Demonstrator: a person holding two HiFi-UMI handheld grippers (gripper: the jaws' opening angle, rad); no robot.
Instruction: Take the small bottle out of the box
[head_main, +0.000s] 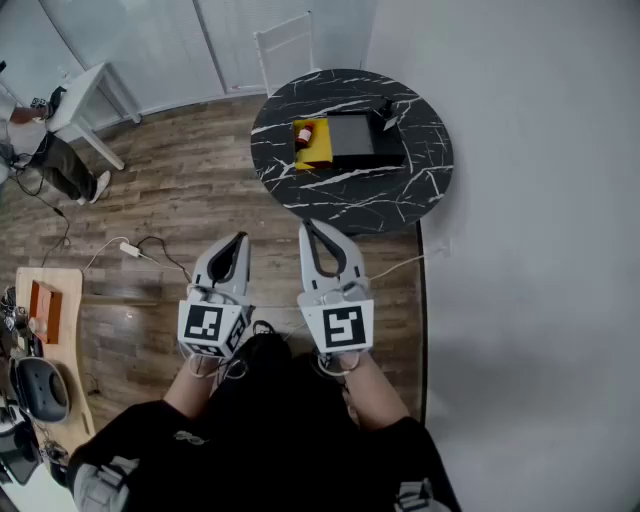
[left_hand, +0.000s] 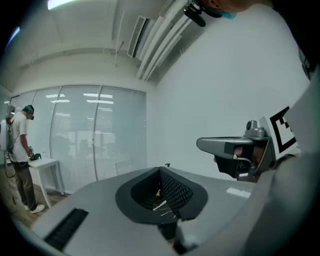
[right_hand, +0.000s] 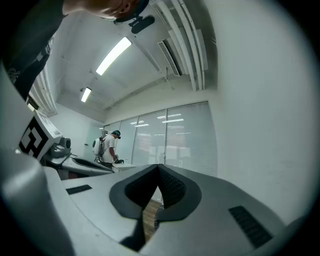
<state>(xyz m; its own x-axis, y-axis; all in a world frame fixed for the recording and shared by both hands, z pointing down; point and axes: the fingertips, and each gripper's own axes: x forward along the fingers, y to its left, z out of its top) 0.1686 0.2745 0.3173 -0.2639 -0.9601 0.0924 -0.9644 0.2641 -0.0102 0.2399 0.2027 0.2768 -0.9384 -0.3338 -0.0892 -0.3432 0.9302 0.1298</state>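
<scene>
A round black marble table stands ahead of me. On it lies a dark open box with a yellow flap, and a small brown bottle with a red cap rests on the yellow part at the box's left end. Both grippers are held low in front of my body, well short of the table. The left gripper and the right gripper both have their jaws together with nothing between them. In the left gripper view the jaws meet, as they do in the right gripper view.
A white chair stands behind the table and a white wall runs along the right. A white desk with a person beside it is at far left. Cables lie on the wooden floor, and a wooden bench is at left.
</scene>
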